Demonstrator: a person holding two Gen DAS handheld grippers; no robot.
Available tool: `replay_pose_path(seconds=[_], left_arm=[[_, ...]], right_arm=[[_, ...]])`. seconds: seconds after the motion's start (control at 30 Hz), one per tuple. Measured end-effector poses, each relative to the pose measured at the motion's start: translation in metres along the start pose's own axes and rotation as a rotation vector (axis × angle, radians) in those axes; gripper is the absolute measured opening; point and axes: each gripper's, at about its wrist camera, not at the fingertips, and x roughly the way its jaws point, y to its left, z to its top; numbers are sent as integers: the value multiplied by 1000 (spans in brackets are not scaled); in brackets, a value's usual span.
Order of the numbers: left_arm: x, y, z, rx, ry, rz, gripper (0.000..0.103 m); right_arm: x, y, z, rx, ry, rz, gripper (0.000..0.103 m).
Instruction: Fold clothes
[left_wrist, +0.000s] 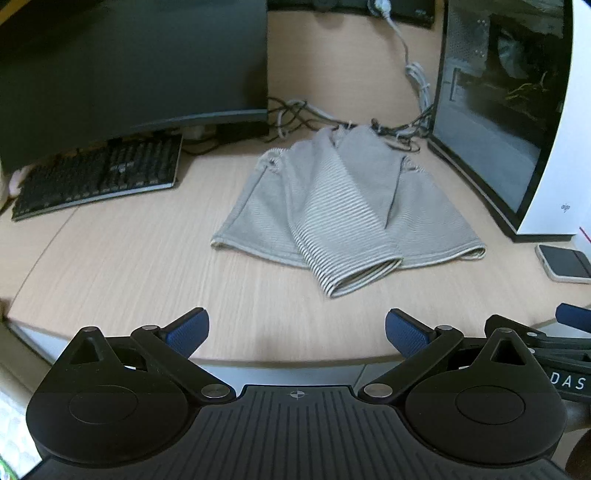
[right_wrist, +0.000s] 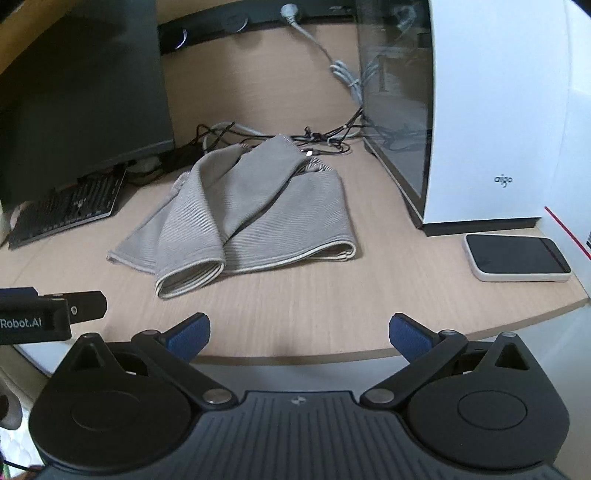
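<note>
A grey ribbed garment (left_wrist: 343, 206) lies on the wooden desk (left_wrist: 147, 258), with both sleeves folded across its body toward the front hem. It also shows in the right wrist view (right_wrist: 255, 218). My left gripper (left_wrist: 297, 330) is open and empty, held back over the desk's front edge, well short of the garment. My right gripper (right_wrist: 299, 334) is open and empty, also at the front edge. The right gripper's tip (left_wrist: 576, 317) shows at the left wrist view's right side; the left gripper's body (right_wrist: 44, 314) shows at the right wrist view's left side.
A monitor (left_wrist: 129, 62) and black keyboard (left_wrist: 99, 173) stand at the back left. A white PC case (right_wrist: 461, 110) stands at the right, a phone (right_wrist: 517, 258) in front of it. Cables (left_wrist: 332, 122) lie behind the garment.
</note>
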Motion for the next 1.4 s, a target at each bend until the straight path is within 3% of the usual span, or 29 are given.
replay_pose_path(seconds=[0.67, 1.4], left_arm=[[10, 4, -5, -51, 77, -30, 103], [7, 5, -6, -57, 77, -32, 103]], right_arm=[[10, 7, 2, -58, 49, -10, 103], [7, 5, -1, -53, 43, -28, 103]])
